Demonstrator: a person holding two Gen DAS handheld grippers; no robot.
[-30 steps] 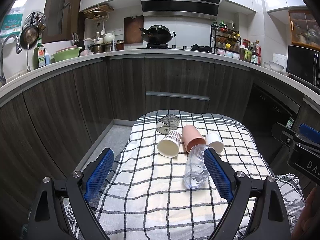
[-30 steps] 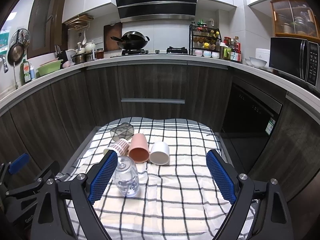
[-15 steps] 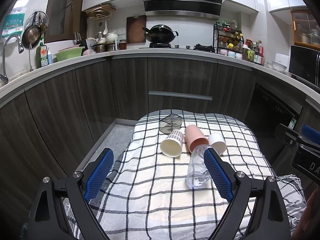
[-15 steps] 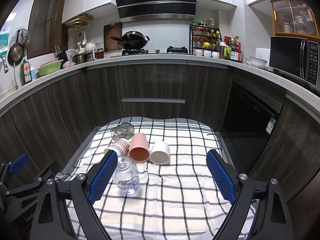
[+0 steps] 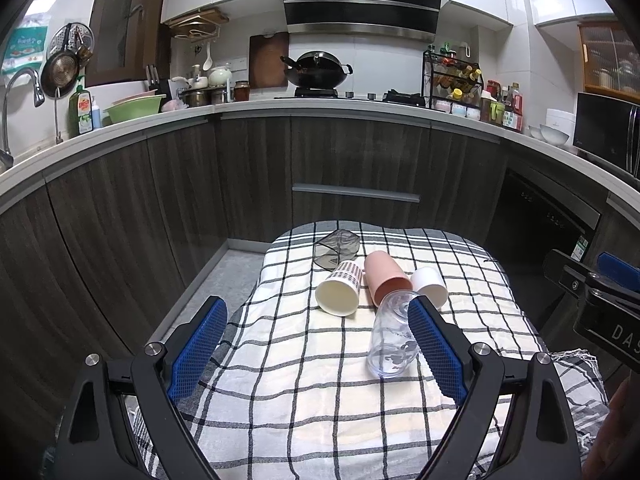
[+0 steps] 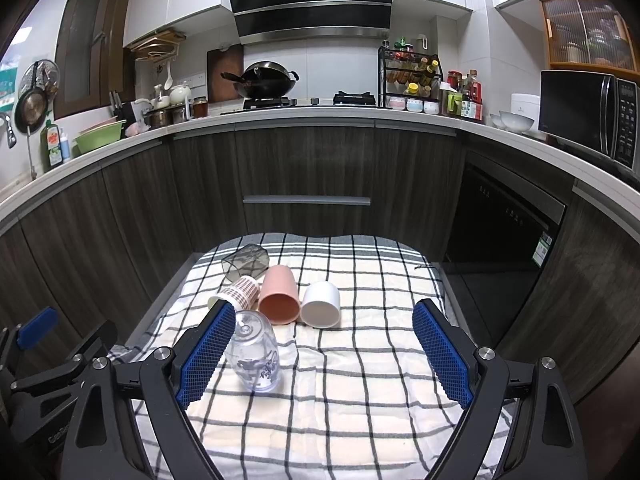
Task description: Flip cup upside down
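Several cups lie on their sides on a checked cloth (image 5: 304, 368): a clear printed glass (image 5: 390, 340) (image 6: 254, 356) nearest me, a patterned paper cup (image 5: 340, 290) (image 6: 236, 294), a pink cup (image 5: 386, 278) (image 6: 280, 294), a white cup (image 5: 430, 286) (image 6: 322, 304) and a dark smoky glass (image 5: 336, 248) (image 6: 246, 262) at the back. My left gripper (image 5: 318, 344) is open and empty above the near cloth. My right gripper (image 6: 324, 350) is open and empty, its left pad beside the clear glass.
The cloth-covered table (image 6: 360, 400) stands in a kitchen, with dark cabinets (image 5: 352, 168) behind and on both sides. A gap of floor (image 5: 224, 276) lies to its left. The right gripper's body (image 5: 600, 296) shows at the right edge of the left wrist view.
The left gripper has drifted slightly left, so the cups sit a little further right in its view. The right gripper and cups have not visibly moved.
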